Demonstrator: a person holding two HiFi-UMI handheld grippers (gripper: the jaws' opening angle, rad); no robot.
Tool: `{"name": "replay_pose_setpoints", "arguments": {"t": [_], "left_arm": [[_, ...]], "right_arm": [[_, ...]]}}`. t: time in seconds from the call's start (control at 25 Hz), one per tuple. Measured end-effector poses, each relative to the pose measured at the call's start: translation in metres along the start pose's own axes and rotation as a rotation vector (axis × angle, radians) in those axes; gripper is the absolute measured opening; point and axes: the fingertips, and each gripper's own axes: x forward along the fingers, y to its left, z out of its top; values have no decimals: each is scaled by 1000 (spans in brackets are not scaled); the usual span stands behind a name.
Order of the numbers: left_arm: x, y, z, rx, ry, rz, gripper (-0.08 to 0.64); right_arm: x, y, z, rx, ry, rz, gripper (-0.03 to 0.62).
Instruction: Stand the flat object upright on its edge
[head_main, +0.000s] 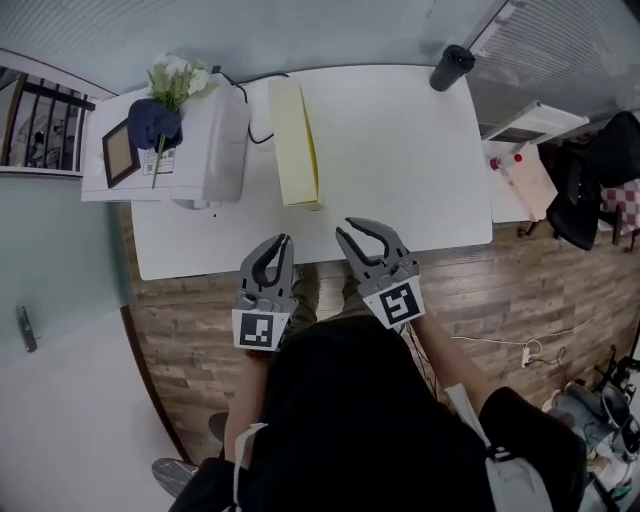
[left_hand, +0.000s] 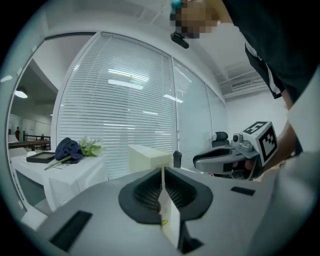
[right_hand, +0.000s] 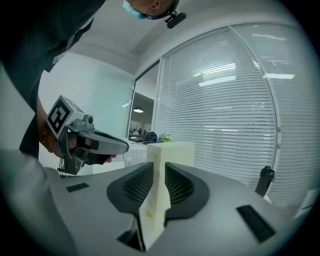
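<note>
A pale yellow flat box (head_main: 296, 142) stands upright on its long edge on the white table (head_main: 400, 150), left of the middle. Both gripper views show it ahead as a tall cream block (left_hand: 146, 157) (right_hand: 172, 152). My left gripper (head_main: 285, 241) (left_hand: 163, 172) hovers over the table's front edge, short of the box, with its jaws shut and nothing between them. Beside it to the right, my right gripper (head_main: 346, 226) (right_hand: 159, 167) has its jaws a narrow gap apart and empty. Neither gripper touches the box.
A white cabinet (head_main: 200, 150) at the table's left end carries a picture frame (head_main: 120, 152), a dark blue cap (head_main: 155, 122) and flowers (head_main: 178, 78). A black cylinder (head_main: 452, 67) stands at the far right corner. A cable (head_main: 260, 132) lies beside the box.
</note>
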Motion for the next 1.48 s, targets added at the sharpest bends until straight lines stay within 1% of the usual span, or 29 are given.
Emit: {"name": "replay_pose_setpoints", "arguments": {"t": [0.08, 0.2, 0.24, 0.32, 0.36, 0.44, 0.48, 0.52, 0.6, 0.72, 0.88, 1.04, 1.2, 1.48], "left_arm": [[-7, -9, 1, 19, -29, -29, 15], [-20, -10, 2, 48, -57, -70, 9], [-27, -7, 4, 65, -70, -78, 8], [-42, -1, 10, 126, -103, -95, 8], [-51, 2, 12, 149, -115, -102, 8], [-72, 7, 11, 148, -123, -117, 8], [-83, 9, 7, 160, -120, -131, 6], [-94, 12, 3, 161, -117, -141, 6], [-113, 19, -3, 138, -132, -143, 6], [-138, 24, -10, 109, -146, -151, 6], [-161, 27, -14, 94, -165, -165, 6], [-174, 23, -16, 108, -178, -182, 6], [-186, 18, -21, 78, -178, -189, 6], [-203, 9, -22, 87, -191, -199, 6]], "right_arm": [[-12, 2, 7, -36, -16, -38, 46], [-26, 9, 12, -39, -3, -129, 31], [-28, 13, 14, -39, 8, -158, 28], [-31, 27, 20, -43, 25, -204, 22], [-32, 36, 25, -53, 32, -218, 20], [-33, 60, 34, -90, 47, -232, 14], [-32, 73, 37, -104, 56, -238, 12], [-32, 85, 38, -111, 63, -246, 11], [-32, 105, 41, -115, 59, -268, 9], [-43, 125, 42, -82, 50, -325, 9], [-62, 138, 40, -26, 58, -397, 9], [-76, 143, 36, -26, 71, -440, 9], [-83, 147, 32, -56, 74, -452, 8], [-95, 160, 32, -67, 82, -457, 8]]}}
